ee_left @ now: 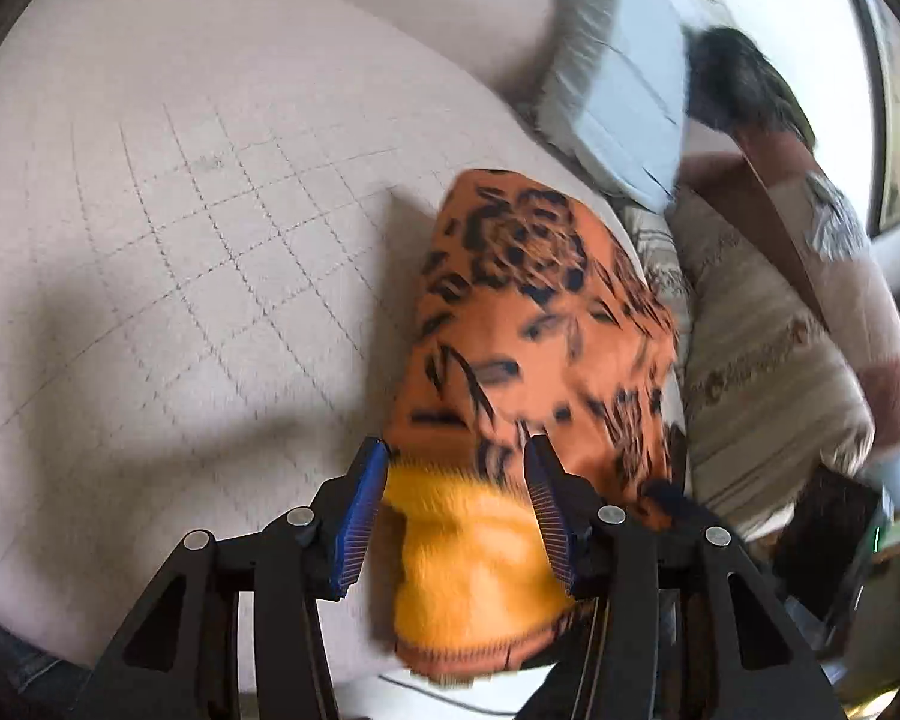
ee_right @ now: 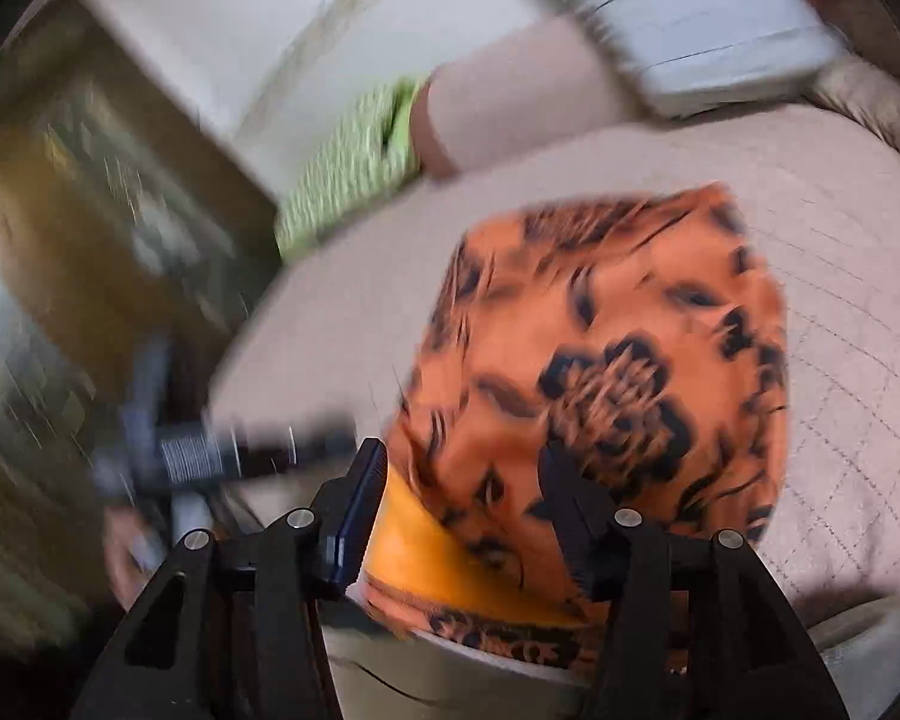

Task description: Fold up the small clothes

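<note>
- Left wrist view: bare quilted bedcover (ee_left: 168, 252) is seen at left; the orange floral garment (ee_left: 528, 324) lies centre-right near the edge. The left gripper (ee_left: 456, 480) is spread wide, the garment's yellow lining (ee_left: 474, 564) between its fingers.
- Right wrist view: the garment (ee_right: 618, 360) fills centre frame, free cover (ee_right: 840, 240) at right. The right gripper (ee_right: 462, 480) is spread wide over the near hem.

Both tools (ee_left: 456, 468) (ee_right: 462, 468) are black linkages with silver rivets and blue ribbed pads (ee_left: 360, 522).
</note>
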Demonstrator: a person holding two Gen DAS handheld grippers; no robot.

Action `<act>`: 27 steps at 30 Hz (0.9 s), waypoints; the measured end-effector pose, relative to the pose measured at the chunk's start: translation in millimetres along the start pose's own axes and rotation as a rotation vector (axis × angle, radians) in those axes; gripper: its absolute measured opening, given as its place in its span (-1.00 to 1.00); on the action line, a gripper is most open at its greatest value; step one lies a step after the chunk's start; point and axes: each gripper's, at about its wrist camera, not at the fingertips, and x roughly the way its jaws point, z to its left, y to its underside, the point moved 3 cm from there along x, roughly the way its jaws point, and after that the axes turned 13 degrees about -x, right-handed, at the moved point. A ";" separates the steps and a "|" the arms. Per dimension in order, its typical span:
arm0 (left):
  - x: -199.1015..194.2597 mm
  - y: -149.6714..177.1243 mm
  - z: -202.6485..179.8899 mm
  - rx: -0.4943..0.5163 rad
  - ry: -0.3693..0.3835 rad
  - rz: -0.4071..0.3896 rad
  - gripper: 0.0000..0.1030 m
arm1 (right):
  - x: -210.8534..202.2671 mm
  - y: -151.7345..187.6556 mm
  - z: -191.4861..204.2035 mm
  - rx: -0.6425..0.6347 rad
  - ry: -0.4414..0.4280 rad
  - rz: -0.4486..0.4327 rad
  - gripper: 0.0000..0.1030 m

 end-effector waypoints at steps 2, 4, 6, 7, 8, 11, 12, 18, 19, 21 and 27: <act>10.5 -7.9 3.6 -0.050 0.003 0.046 -0.09 | 14.3 -4.4 13.5 -0.074 0.009 0.034 0.06; 27.4 -14.5 8.9 -0.105 -0.036 0.093 -0.11 | 27.3 -5.0 17.9 -0.115 0.018 0.073 -0.01; 39.2 -11.7 6.5 -0.103 -0.049 0.132 -0.13 | 44.5 0.1 21.6 -0.156 0.062 0.139 -0.48; 41.0 -9.3 4.0 -0.089 -0.046 0.136 -0.18 | 50.9 3.6 24.5 -0.166 0.047 0.171 -0.94; 40.9 -4.1 2.6 -0.070 -0.048 0.133 -0.27 | 51.4 6.0 29.1 -0.177 0.026 0.181 -0.94; 37.3 13.1 7.6 -0.059 -0.021 0.146 -0.62 | 34.0 7.7 41.2 -0.186 -0.043 0.148 -0.95; 34.5 19.3 10.6 -0.053 -0.006 0.151 -0.69 | 29.5 10.4 43.6 -0.182 -0.058 0.141 -0.95; 26.3 39.9 37.7 -0.118 0.060 0.173 -0.88 | 40.3 29.0 47.2 -0.202 -0.022 0.269 -0.94; 22.9 40.3 36.9 -0.130 0.096 0.169 -0.90 | 35.5 26.1 51.2 -0.214 -0.028 0.259 -0.94; 16.1 43.6 40.6 -0.171 0.142 0.171 -0.92 | 28.1 26.9 52.0 -0.209 -0.014 0.271 -0.94; 37.3 52.8 65.8 -0.196 0.133 0.171 -0.92 | 39.1 46.3 30.6 -0.096 0.018 0.363 -1.00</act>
